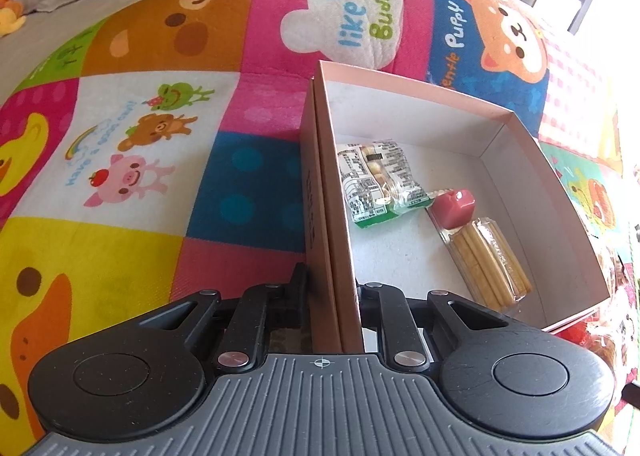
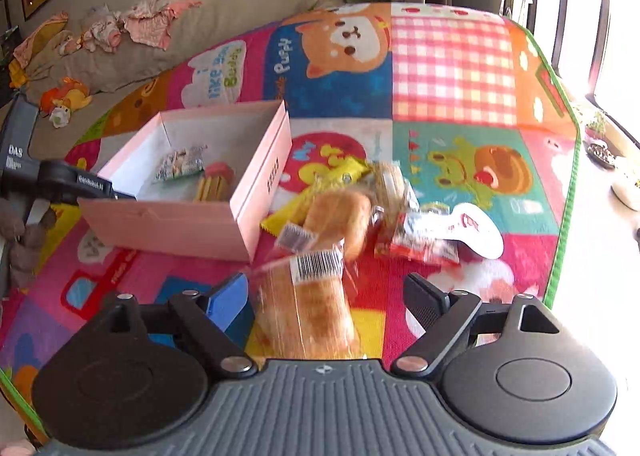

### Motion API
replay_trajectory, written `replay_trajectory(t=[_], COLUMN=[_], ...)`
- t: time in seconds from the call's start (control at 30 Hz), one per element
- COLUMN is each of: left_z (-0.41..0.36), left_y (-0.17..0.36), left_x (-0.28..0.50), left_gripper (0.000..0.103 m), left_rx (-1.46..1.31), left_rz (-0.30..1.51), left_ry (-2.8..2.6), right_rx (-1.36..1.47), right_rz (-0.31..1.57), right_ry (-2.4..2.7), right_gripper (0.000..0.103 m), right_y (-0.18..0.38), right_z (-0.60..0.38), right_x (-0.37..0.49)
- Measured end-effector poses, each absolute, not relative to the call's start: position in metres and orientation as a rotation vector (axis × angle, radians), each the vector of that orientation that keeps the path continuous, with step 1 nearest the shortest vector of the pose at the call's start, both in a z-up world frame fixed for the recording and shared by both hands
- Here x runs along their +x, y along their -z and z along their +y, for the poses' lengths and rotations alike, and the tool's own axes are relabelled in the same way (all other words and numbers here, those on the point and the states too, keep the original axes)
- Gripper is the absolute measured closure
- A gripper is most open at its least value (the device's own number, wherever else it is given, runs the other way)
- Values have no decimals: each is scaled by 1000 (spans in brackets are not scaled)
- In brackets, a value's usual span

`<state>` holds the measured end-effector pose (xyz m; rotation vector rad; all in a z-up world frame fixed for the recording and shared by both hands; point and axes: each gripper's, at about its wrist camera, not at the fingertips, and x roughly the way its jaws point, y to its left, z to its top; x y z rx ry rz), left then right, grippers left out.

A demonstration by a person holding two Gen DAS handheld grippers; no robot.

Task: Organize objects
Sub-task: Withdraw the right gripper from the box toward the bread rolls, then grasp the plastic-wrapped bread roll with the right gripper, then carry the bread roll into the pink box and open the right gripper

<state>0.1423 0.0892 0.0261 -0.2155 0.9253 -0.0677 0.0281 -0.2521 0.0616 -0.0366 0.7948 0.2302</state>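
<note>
Left gripper (image 1: 334,288): jaws pinched on the near wall of the pink box (image 1: 336,240), one finger outside, one inside; judged to be steadying it.
Box contents, left to right: green-edged snack packet (image 1: 378,179) by the left wall; red-capped item (image 1: 456,205) mid-floor; clear pack of biscuit sticks (image 1: 490,266) toward the right. Three items stowed; much of the floor bare.
Play mat (image 1: 132,143): box rests on it, lid nested beneath as far as can be told.
Right gripper (image 2: 326,296): jaws spread wide, pads not pressing on anything; a wrapped bread loaf (image 2: 308,304) lies between them, blurred.
Outstanding pile, right of box: yellow wrapper (image 2: 320,183), a further bread roll (image 2: 344,215), red-and-white packets (image 2: 432,240), all on the mat just beside the box.
Progress: judged under halfway; the pile is still to be boxed, the loaf likely next.
</note>
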Motion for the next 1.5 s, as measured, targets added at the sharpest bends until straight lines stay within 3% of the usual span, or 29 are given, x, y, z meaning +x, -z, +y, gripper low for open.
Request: replay_trajectory(t=[0.23, 0.3, 0.47, 0.57, 0.83, 0.9, 0.93, 1.2, 1.5], left_z=[85, 86, 85, 85, 86, 87, 87, 86, 86], left_y=[-28, -28, -28, -28, -27, -28, -28, -27, -26], left_x=[142, 141, 141, 140, 138, 140, 140, 139, 137], left_gripper=[86, 86, 86, 86, 86, 86, 86, 86, 86], left_rx=[-188, -195, -198, -198, -220, -224, -228, -222, -218], left_rz=[941, 941, 938, 933, 928, 935, 937, 932, 920], left_ry=[59, 56, 47, 45, 35, 36, 36, 37, 41], right_rx=[-130, -150, -79, -53, 125, 179, 189, 125, -34], right_rz=[791, 802, 854, 864, 644, 593, 573, 552, 691], right_ry=[-274, -272, -376, -459, -533, -525, -521, -409, -208], right_gripper=[18, 33, 48, 49, 48, 45, 38, 31, 29], right_y=[-30, -27, -43, -63, -157, -168, -170, -135, -53], right_z=[-222, -215, -213, -207, -176, -162, -154, -177, -227], right_x=[29, 29, 12, -3, 31, 52, 62, 50, 24])
